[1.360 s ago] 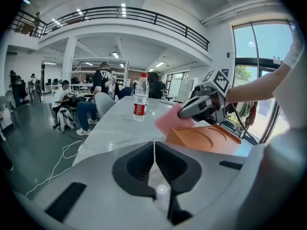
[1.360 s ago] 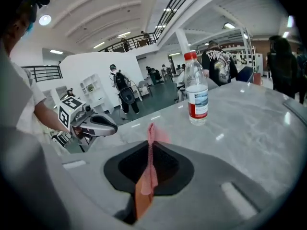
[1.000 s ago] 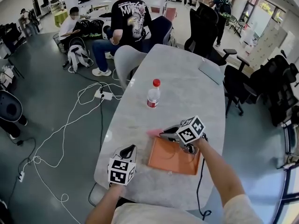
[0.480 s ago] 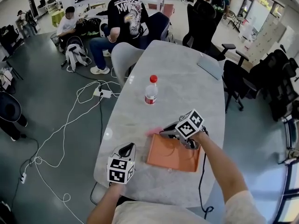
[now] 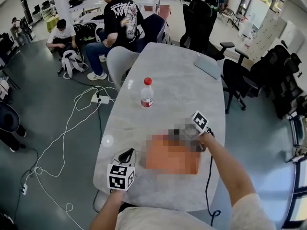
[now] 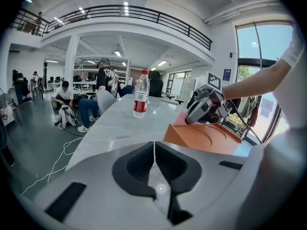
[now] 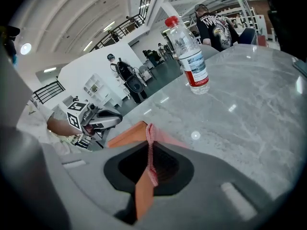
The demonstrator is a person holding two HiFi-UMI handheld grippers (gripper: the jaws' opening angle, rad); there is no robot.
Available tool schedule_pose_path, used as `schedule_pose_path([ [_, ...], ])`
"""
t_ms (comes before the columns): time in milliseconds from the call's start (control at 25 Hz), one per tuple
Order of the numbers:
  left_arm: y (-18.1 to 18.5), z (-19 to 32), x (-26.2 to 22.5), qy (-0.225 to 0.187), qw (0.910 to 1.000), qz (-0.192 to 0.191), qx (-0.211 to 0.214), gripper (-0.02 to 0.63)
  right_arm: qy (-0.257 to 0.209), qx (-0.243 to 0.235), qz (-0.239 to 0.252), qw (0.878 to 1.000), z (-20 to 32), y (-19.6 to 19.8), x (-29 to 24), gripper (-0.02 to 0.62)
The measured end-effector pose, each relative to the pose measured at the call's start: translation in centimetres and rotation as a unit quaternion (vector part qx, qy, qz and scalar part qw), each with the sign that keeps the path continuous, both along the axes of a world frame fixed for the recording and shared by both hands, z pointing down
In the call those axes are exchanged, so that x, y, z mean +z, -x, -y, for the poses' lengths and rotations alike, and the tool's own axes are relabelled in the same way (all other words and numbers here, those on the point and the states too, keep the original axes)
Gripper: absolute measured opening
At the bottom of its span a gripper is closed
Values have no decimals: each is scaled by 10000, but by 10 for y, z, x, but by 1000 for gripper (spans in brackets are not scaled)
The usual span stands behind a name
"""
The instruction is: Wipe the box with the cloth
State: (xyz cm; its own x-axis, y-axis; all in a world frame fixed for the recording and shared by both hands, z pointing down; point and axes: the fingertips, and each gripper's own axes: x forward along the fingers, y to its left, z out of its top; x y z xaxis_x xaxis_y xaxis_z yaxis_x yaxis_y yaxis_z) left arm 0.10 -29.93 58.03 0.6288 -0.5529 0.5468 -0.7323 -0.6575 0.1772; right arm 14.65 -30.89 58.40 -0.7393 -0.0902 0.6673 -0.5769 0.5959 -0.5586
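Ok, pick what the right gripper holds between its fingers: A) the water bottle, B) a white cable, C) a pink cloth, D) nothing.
C: in the right gripper view the right gripper is shut on a pink cloth, with the orange box just past the fingers.

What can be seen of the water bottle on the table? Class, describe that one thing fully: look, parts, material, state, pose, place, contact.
The water bottle is clear and plastic-looking, with a red cap on top and a red-and-white label round its middle. It stands upright on the grey marbled table, beyond the orange box and well apart from it. Only the table touches it. How full it is cannot be told.
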Motion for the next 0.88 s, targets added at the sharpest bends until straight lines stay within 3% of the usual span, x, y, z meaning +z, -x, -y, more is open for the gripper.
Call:
schedule_pose_path([
  [880, -24, -28, -14, -83, 9999, -19, -117, 17, 100, 363, -161, 9992, -34, -68, -3, 15],
])
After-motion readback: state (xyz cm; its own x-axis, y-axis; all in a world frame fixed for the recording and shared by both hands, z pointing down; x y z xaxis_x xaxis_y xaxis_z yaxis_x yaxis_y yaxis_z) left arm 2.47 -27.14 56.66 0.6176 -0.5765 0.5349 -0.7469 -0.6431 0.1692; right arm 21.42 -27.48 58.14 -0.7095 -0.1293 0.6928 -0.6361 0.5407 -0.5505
